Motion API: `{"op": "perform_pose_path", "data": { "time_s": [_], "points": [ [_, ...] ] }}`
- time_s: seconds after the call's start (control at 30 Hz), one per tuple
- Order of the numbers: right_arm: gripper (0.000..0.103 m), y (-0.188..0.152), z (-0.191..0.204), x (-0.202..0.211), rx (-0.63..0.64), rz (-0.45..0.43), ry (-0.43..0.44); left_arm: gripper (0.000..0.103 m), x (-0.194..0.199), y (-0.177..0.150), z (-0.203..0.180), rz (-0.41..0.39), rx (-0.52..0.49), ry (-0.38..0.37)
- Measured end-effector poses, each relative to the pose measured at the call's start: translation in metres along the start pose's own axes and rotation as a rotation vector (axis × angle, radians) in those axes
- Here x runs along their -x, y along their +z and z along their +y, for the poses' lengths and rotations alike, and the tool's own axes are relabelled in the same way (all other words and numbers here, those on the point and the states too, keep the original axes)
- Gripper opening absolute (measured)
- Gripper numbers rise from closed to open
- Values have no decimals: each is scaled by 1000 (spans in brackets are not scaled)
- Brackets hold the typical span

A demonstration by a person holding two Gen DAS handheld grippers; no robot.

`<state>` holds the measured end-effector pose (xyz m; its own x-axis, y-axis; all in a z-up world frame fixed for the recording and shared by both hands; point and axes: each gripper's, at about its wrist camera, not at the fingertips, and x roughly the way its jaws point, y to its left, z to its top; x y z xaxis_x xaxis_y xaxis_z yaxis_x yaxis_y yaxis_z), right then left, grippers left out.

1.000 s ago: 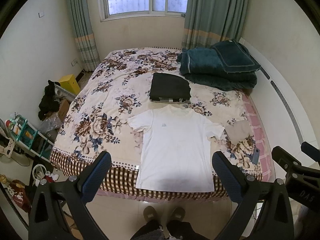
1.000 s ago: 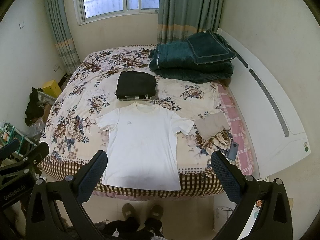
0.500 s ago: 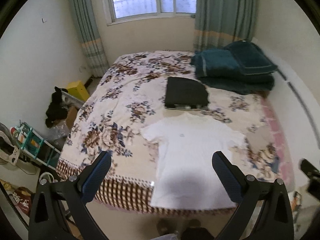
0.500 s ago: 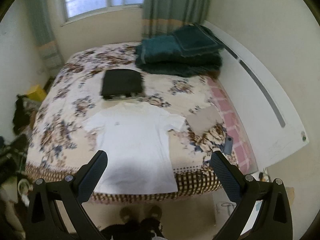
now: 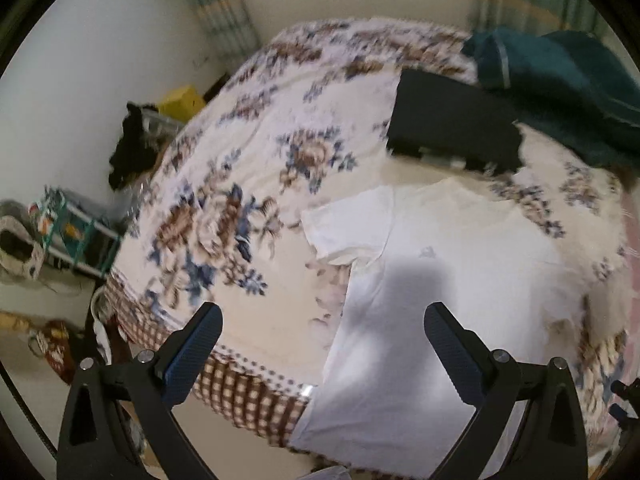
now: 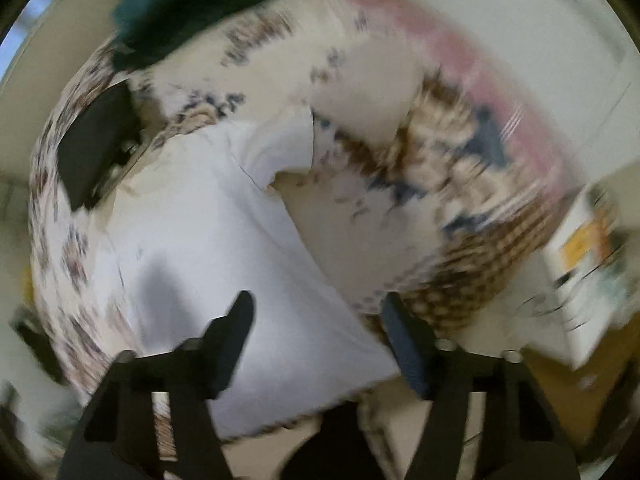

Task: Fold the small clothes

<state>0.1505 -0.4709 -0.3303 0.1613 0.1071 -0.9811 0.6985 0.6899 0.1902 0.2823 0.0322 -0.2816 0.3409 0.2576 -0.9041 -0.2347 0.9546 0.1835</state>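
T-shirt flat on the bed, folded garment behind it, blanket beyond

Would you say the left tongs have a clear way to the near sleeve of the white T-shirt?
Probably yes. The left tongs are open and empty, and the white T-shirt lies flat on the bed with nothing on or before its sleeve.

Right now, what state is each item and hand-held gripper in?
white T-shirt: spread flat, unfolded, hem at bed edge
black garment: folded
teal blanket: bundled
left hand-held gripper: open, empty
right hand-held gripper: open, empty, view blurred
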Motion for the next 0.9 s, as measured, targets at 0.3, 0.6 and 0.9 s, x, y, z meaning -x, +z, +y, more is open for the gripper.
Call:
{"op": "perform_pose_path", "data": {
  "time_s": [0.3,0.6,0.9],
  "points": [
    [64,97,-31,-231,-515,91,434,103,-215,-22,-64,182,-49,73],
    [8,124,6,-273,-560,-113,360,103,-284,-30,-84,248,-44,-28],
    [3,82,236,-221,482,-362,-20,103,-264,-25,-25,147,-50,24]
  ]
}}
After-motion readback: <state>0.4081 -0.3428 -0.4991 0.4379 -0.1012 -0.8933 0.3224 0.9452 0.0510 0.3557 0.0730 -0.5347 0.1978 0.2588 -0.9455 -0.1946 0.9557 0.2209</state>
